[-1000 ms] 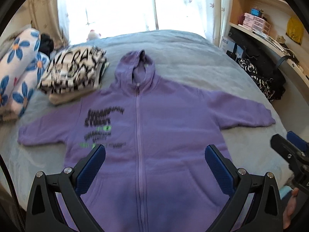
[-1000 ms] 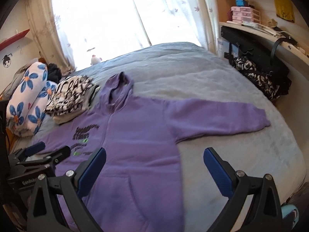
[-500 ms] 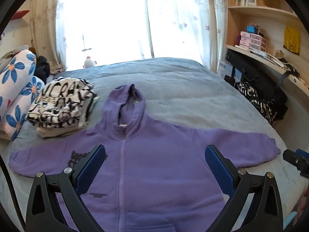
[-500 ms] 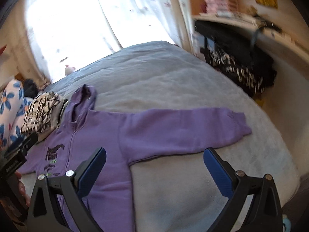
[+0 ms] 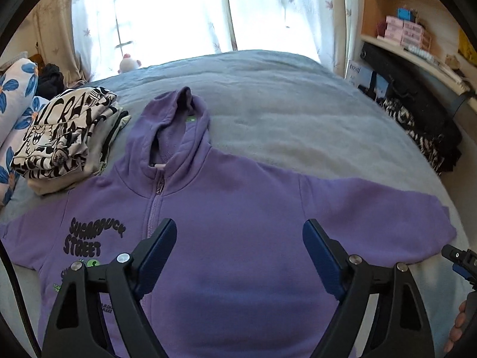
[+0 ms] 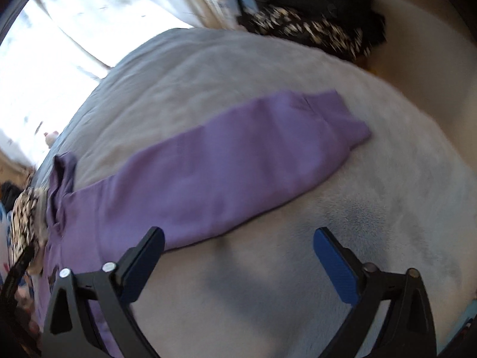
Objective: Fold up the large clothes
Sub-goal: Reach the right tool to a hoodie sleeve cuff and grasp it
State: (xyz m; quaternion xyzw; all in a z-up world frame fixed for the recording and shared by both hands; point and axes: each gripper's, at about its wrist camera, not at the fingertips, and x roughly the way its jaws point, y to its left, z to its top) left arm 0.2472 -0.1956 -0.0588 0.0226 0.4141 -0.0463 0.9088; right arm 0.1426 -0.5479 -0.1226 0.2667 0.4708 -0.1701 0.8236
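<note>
Folding hasn't begun: we see the purple hoodie (image 5: 238, 223) spread flat across the frame's centre, sleeves out. Left gripper (image 5: 240, 256) and right gripper (image 6: 238, 256) are closing, grasping nothing.

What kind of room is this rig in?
Most likely a bedroom: a purple hoodie lies spread on a grey bed, with floral pillows at one side and a curtained window behind.

Hoodie (image 5: 238, 208) hem cut off at bottom edge; shelf items (image 5: 405, 29) too small; right view blurred.
</note>
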